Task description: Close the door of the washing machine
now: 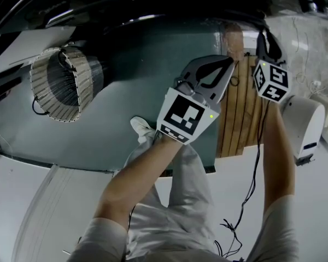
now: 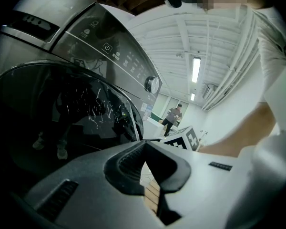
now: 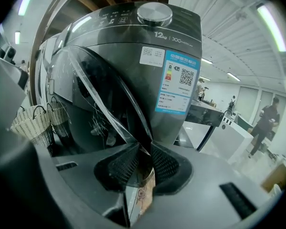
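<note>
The dark grey front-loading washing machine (image 3: 124, 42) stands on the far side. Its round door of clear tinted glass (image 3: 109, 99) hangs swung out toward the near side, edge-on to the right gripper (image 3: 144, 155). That gripper's jaws are partly apart, and the door's free rim runs down between the ribbed pads (image 3: 125, 165). The pads sit close on either side of the rim, but I judge that the hold is not yet firm. The left gripper (image 2: 144, 150) hovers near, to the left of the right one, in front of the door's glass. Its jaws are pressed fully together with nothing in them.

To do this step well, the rim should sit deep between the pads before any push, so it does not slip out as the door swings. The push should follow the door's arc toward the machine's front instead of going straight, with the wrist turning as the door turns. A firm last press is probably needed for the latch to catch, and the closed left gripper could press flat on the glass to help. The pale woven wicker basket (image 1: 57, 83) on the teal floor (image 1: 126, 97) to the left looks well apart from the door's path.
</note>
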The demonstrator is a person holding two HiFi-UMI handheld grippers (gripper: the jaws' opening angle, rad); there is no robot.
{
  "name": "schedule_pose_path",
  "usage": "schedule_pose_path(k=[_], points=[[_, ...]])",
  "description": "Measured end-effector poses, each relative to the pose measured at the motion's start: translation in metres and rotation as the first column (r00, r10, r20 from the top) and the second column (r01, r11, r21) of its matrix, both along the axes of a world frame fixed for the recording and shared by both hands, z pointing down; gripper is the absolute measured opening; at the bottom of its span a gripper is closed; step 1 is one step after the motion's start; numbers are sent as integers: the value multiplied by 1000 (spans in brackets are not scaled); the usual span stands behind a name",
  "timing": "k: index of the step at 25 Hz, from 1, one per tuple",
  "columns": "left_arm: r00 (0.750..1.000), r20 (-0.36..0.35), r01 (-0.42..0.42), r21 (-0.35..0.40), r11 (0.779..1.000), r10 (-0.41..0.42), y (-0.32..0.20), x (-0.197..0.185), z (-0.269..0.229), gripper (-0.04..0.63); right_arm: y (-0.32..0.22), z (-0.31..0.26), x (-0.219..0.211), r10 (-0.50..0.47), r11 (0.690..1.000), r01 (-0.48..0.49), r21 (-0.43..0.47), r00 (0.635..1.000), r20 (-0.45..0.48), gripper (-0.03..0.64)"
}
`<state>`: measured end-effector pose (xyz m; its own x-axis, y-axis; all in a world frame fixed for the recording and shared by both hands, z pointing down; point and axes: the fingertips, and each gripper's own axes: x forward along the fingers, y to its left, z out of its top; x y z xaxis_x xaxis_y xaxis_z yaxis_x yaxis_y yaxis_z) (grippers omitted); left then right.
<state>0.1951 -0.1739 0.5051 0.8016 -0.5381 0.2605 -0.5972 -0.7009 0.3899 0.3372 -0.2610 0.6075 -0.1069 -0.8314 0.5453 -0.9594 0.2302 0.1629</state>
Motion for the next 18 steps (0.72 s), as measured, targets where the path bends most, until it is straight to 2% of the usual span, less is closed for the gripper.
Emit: schedule_pose_path(k=[8,18], points=[[1000,-23,-6,13,1000,6,-2,4,-7,2,-1,1,0,14,1000,-14,-23,1000,-20,71],[1000,-19,-2,25,1000,3,10,-5,-13,2,-10,2,0,71,996,-71,-53,997,-3,61]])
